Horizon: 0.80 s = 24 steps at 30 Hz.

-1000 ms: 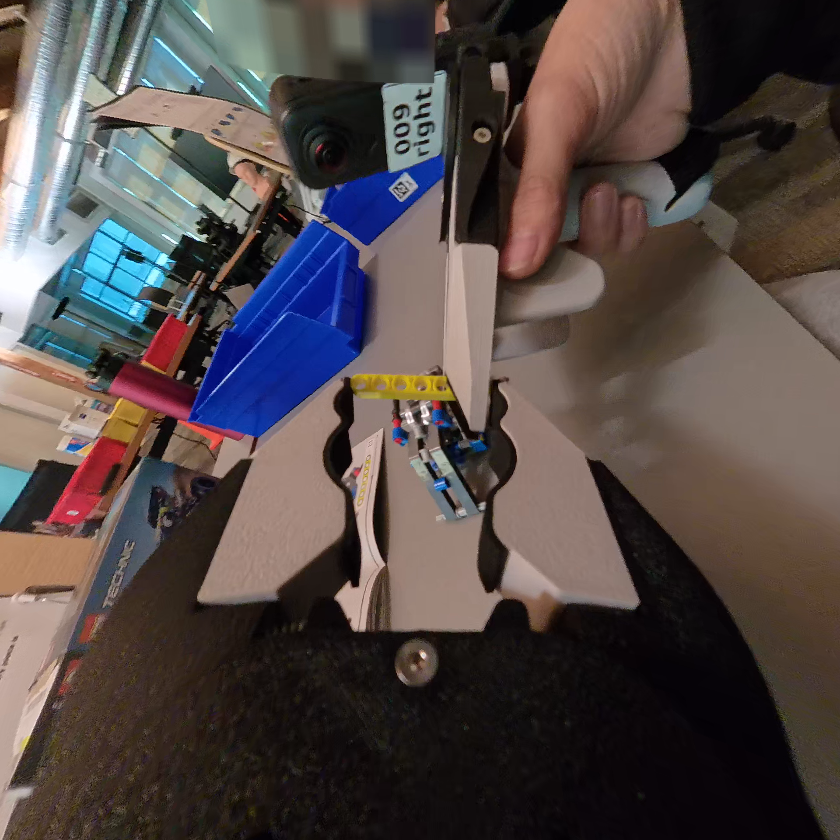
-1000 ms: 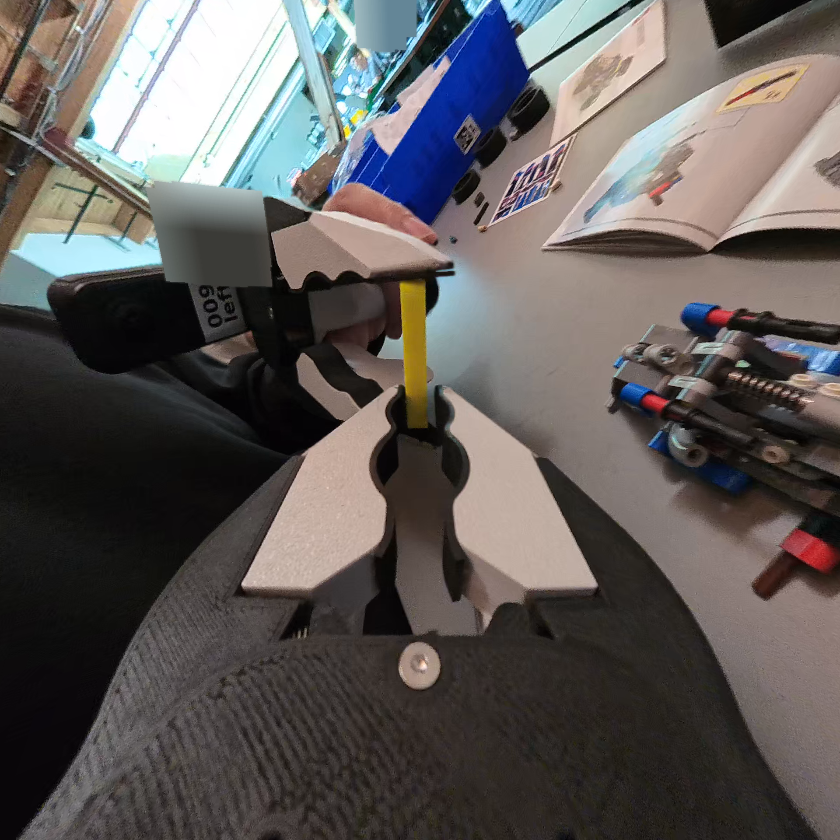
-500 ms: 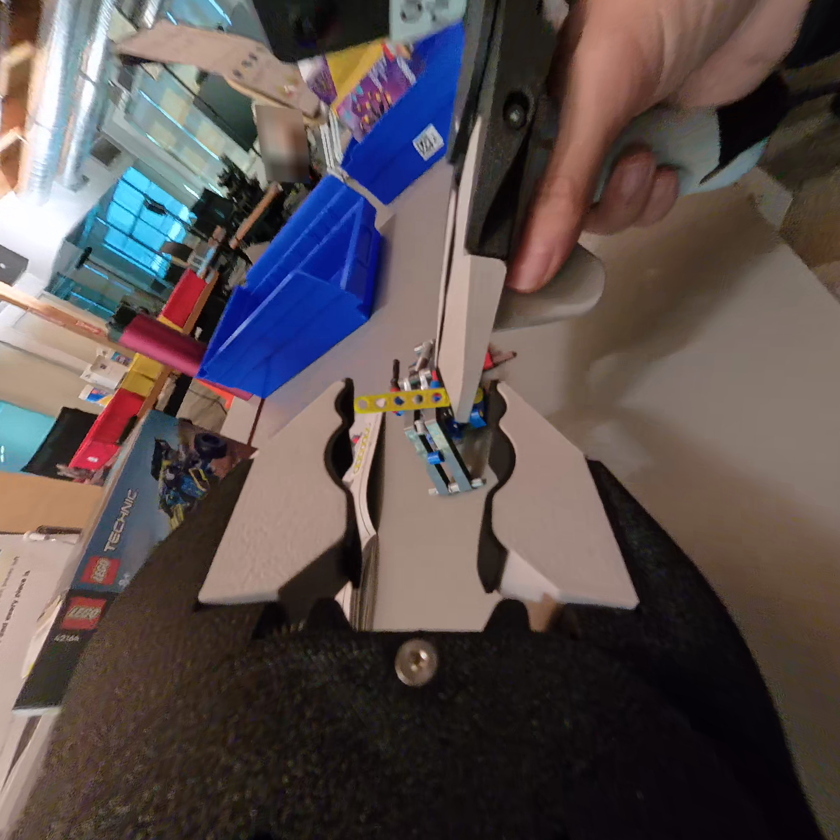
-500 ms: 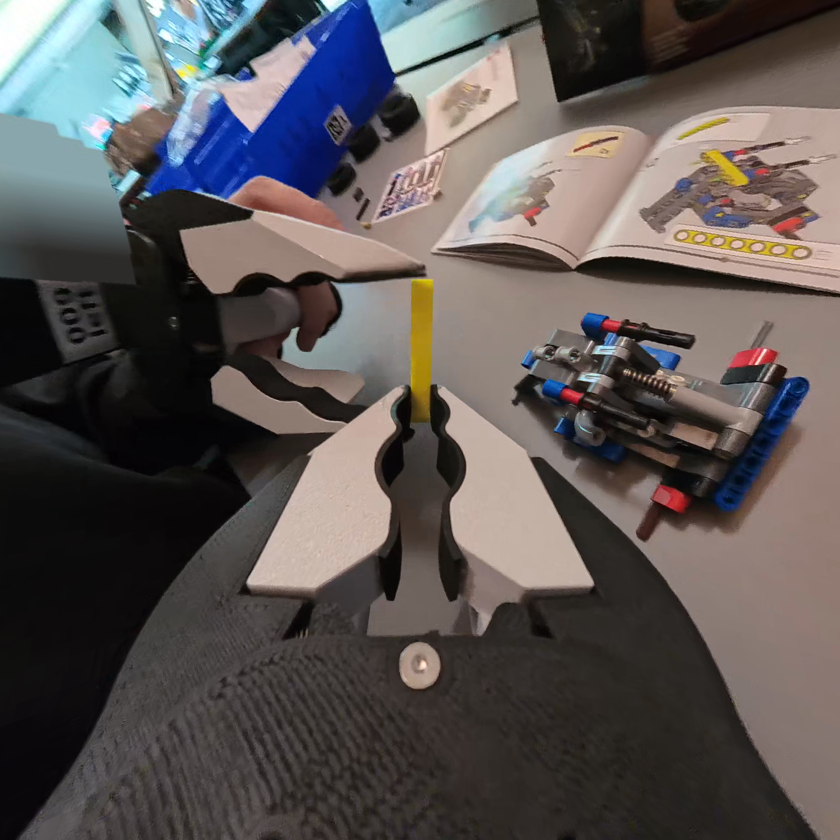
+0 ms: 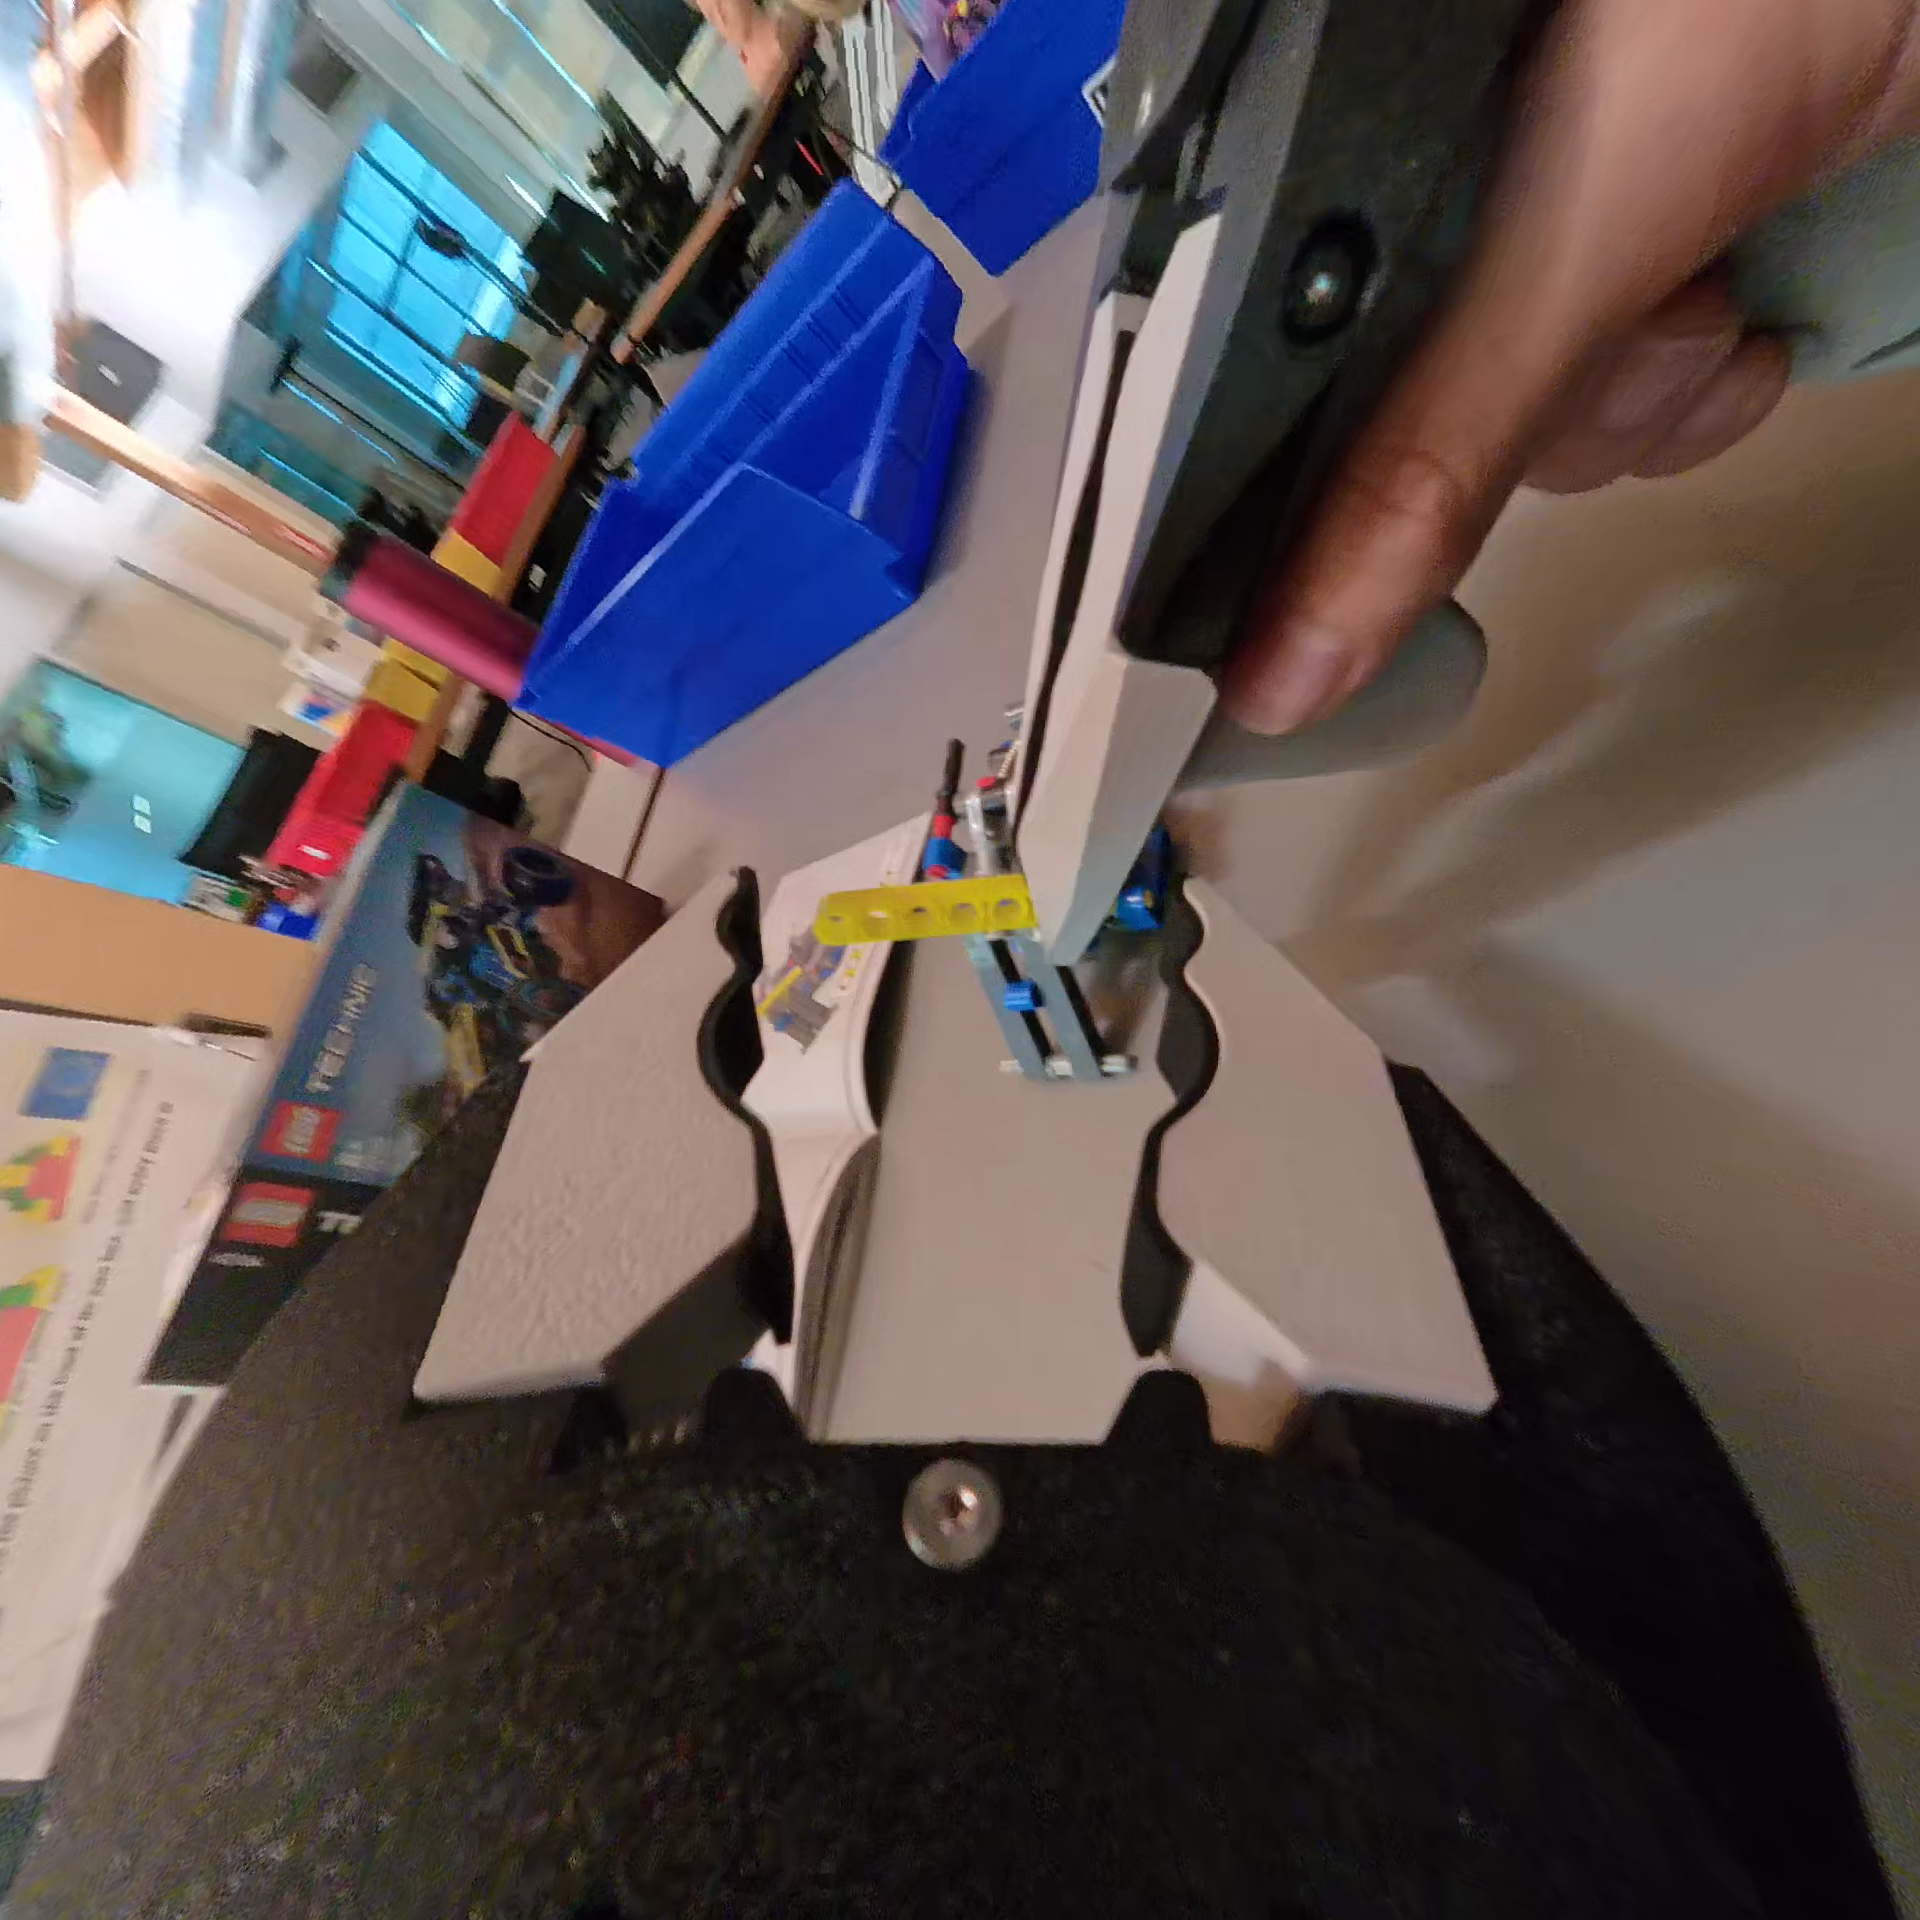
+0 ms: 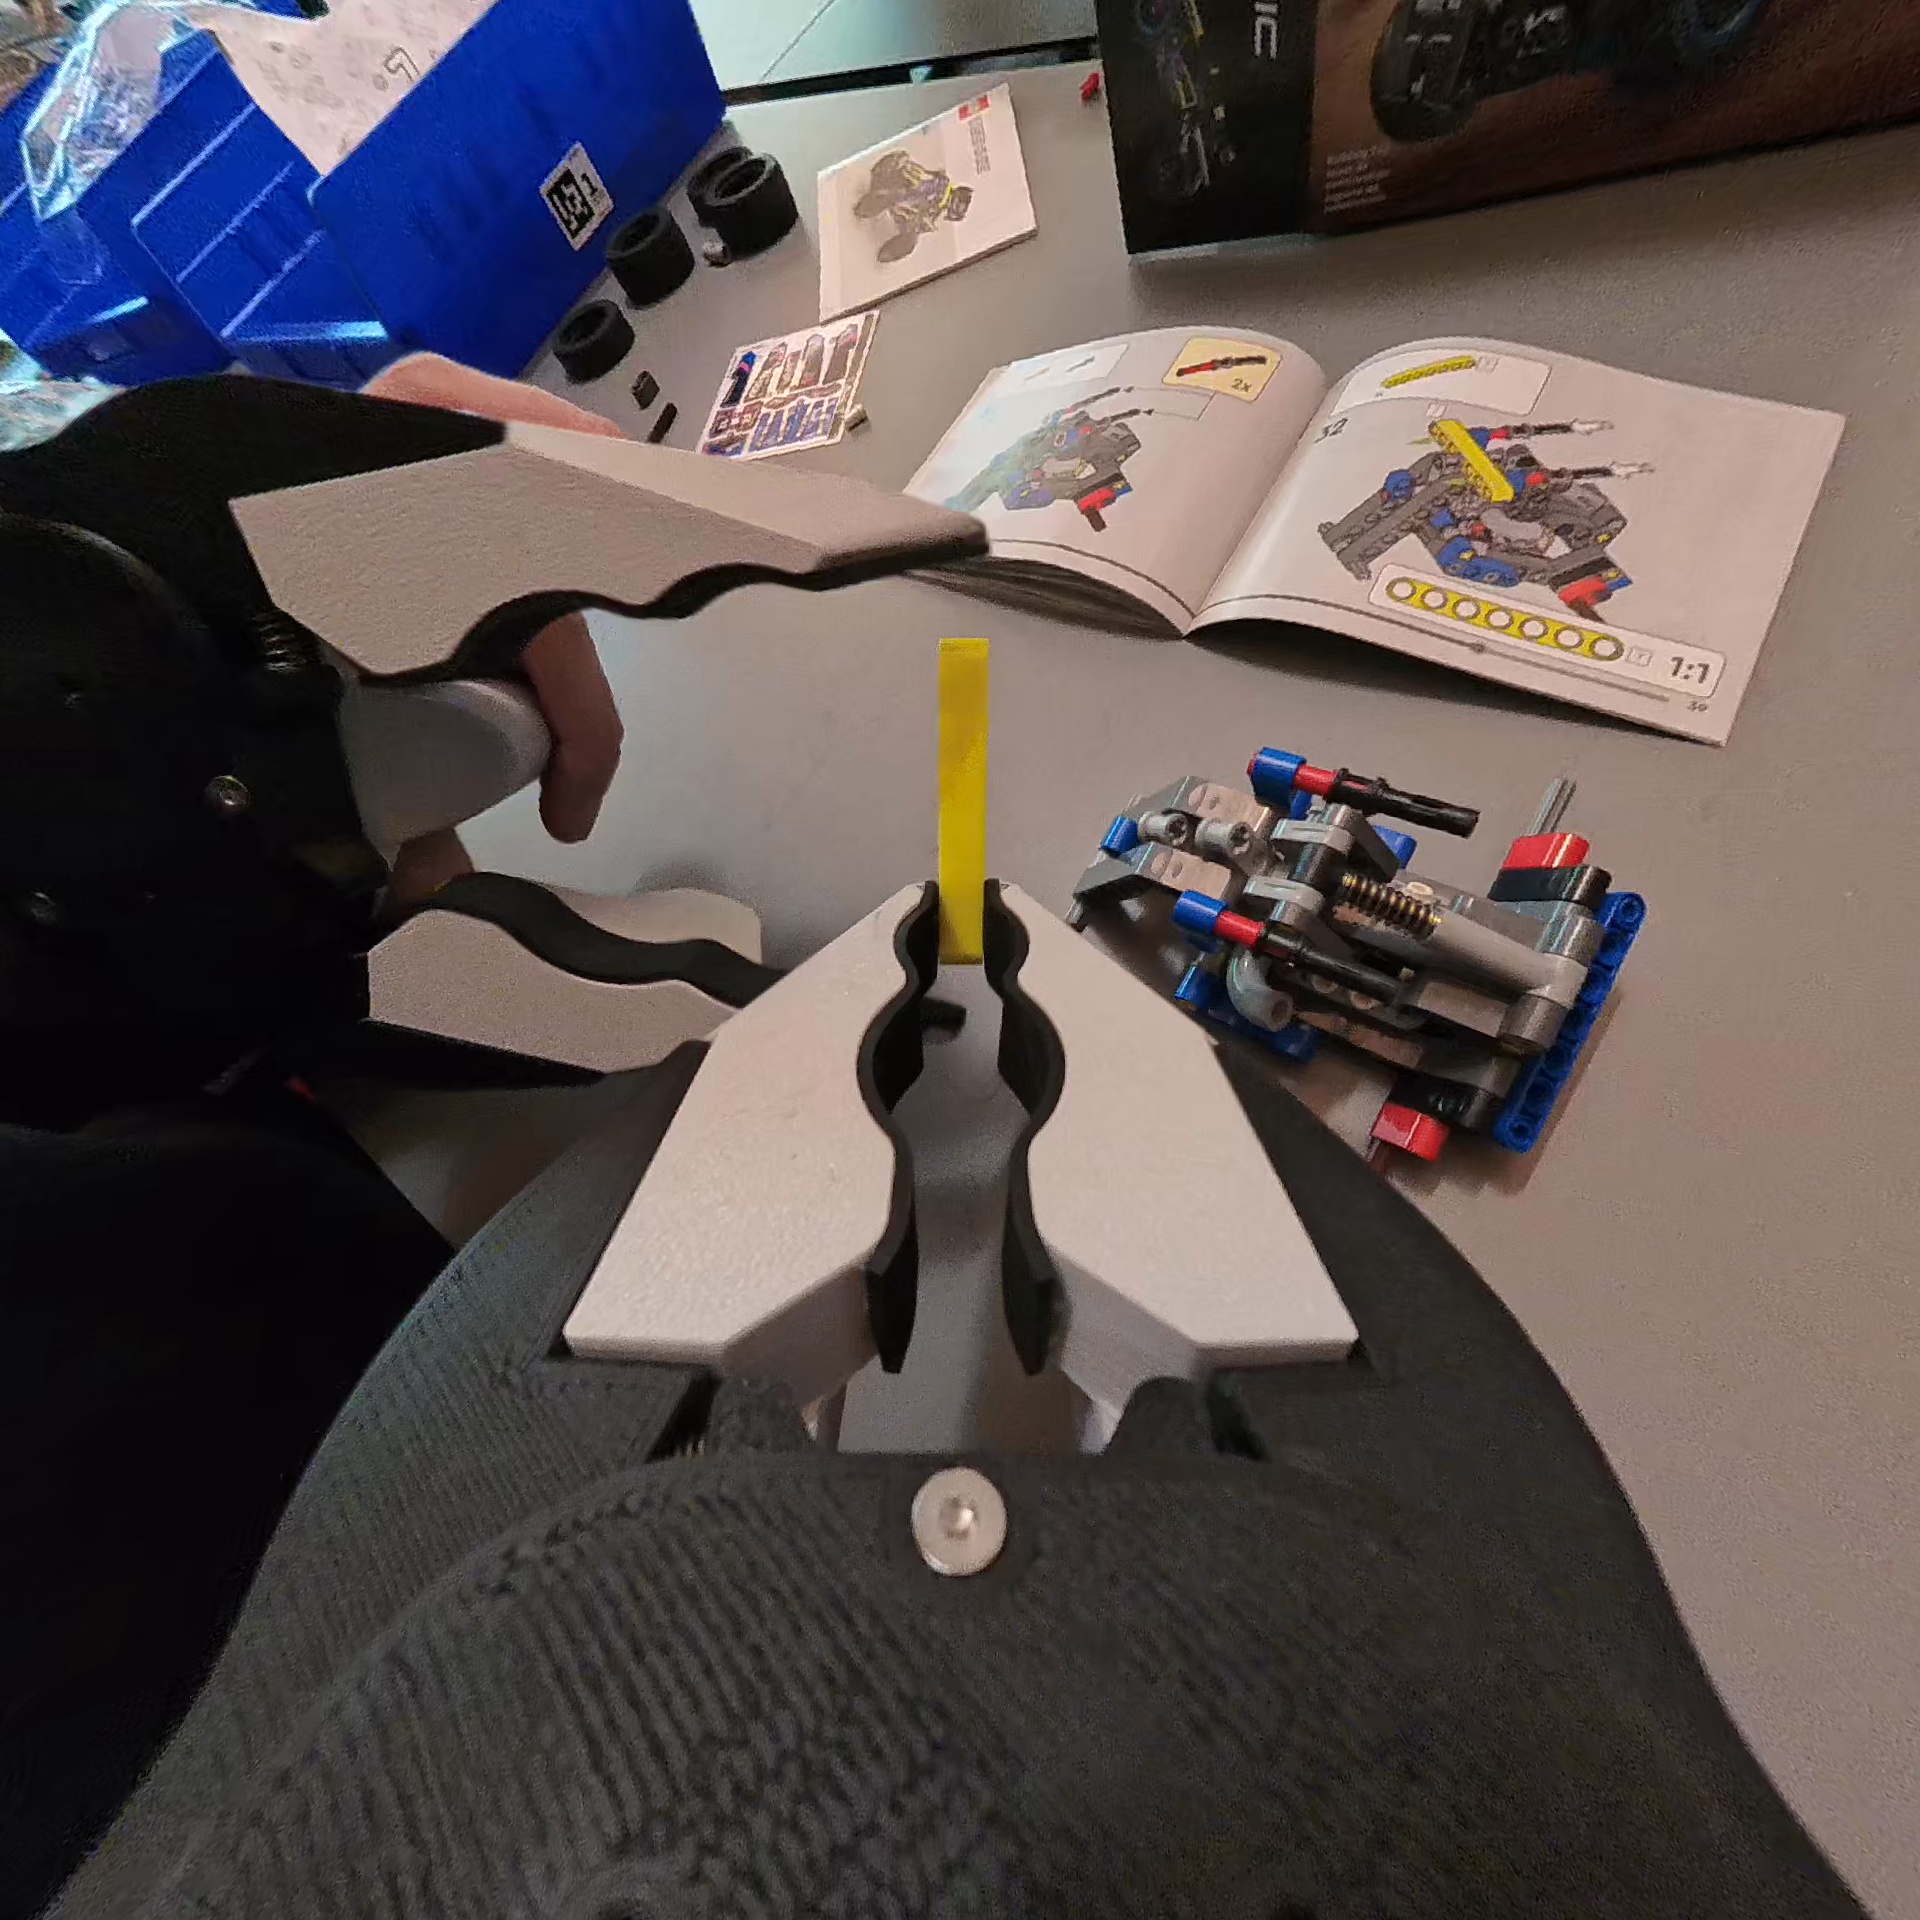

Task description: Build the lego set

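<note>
My right gripper (image 6: 961, 914) is shut on one end of a yellow holed beam (image 6: 961, 790), which stands straight out from its tips above the grey table (image 6: 790, 748). My left gripper (image 5: 961, 904) is open wide and holds nothing. In the right wrist view the left gripper's fingers (image 6: 623, 520) sit above and below the beam without touching it. In the left wrist view the beam (image 5: 925, 914) juts sideways out of the right gripper's finger (image 5: 1101, 831). A grey and blue brick model (image 6: 1382, 956) lies on the table right of the beam, and shows in the left wrist view (image 5: 1039, 1008).
An open instruction booklet (image 6: 1351, 520) lies behind the model. Blue bins (image 6: 416, 208), black tyres (image 6: 675, 239), a sticker sheet (image 6: 790, 390), a leaflet (image 6: 925, 197) and a dark set box (image 6: 1455, 104) stand farther back. A hand (image 5: 1507, 364) holds the right gripper.
My left jaws have opened wider and its upper finger has drawn away from the beam's free end. My right gripper keeps its hold on the beam and has tilted towards the table.
</note>
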Each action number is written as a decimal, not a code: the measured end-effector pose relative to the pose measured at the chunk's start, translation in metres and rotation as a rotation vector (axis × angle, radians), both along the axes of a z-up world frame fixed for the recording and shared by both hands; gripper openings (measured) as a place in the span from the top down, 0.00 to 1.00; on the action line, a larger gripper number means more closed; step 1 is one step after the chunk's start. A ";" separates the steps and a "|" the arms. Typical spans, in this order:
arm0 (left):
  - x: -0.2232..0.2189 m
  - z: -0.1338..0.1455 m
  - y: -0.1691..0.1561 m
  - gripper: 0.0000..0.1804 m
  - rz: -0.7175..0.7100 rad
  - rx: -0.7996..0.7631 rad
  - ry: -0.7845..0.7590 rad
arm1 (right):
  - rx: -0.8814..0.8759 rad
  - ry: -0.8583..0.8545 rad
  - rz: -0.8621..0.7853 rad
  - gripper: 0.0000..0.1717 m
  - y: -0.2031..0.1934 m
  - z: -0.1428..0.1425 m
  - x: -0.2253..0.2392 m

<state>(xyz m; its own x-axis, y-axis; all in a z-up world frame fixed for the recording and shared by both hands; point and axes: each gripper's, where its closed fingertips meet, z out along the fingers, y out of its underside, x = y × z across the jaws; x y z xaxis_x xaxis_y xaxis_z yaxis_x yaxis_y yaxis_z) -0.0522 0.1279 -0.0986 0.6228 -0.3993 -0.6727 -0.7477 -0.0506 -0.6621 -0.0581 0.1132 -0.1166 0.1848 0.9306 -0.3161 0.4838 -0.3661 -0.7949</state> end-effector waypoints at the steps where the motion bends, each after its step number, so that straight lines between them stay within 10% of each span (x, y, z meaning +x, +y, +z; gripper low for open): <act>1: 0.001 -0.004 0.000 0.59 0.003 -0.036 -0.012 | 0.010 0.000 0.001 0.97 -0.001 0.001 -0.001; 15: -0.002 -0.011 -0.002 0.68 0.001 -0.089 -0.244 | 0.107 0.012 0.098 0.91 -0.009 0.007 0.003; 24: -0.016 -0.073 -0.030 0.68 -0.193 -0.437 -0.238 | 0.697 -0.242 0.418 0.70 0.087 -0.016 0.052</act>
<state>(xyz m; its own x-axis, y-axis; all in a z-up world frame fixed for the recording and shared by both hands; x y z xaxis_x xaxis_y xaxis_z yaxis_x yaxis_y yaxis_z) -0.0684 0.0975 -0.1719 0.6255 -0.7331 -0.2669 -0.6021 -0.2360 -0.7628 -0.0059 0.2003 -0.1327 -0.2288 0.9049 0.3588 0.6566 0.4156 -0.6294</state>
